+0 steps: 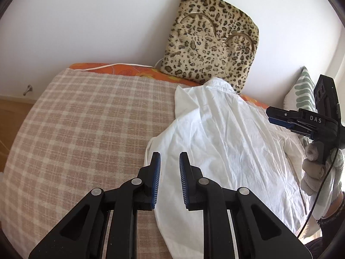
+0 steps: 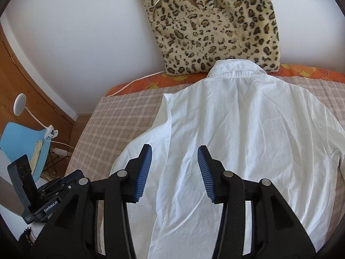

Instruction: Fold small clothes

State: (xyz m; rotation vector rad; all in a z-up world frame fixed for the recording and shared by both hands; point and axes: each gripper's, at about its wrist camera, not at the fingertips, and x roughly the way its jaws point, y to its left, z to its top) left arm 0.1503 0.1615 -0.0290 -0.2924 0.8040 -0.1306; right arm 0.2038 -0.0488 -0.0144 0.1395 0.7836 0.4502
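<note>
A white collared shirt (image 2: 237,129) lies back side up on the checked bed cover, collar toward the wall; it also shows in the left wrist view (image 1: 215,129). Its left sleeve is folded in over the body. My left gripper (image 1: 169,161) is open and empty, above the shirt's left edge. My right gripper (image 2: 174,157) is open and empty, above the shirt's lower back. The right gripper shows from the side in the left wrist view (image 1: 278,116), and the left gripper shows at the lower left of the right wrist view (image 2: 64,183).
A leopard-print cushion (image 2: 215,26) leans on the white wall behind the collar. An orange flowered sheet (image 2: 151,84) edges the checked cover (image 1: 86,129). A striped pillow (image 1: 304,90) sits at the right. A blue chair (image 2: 23,138) and wooden floor are left of the bed.
</note>
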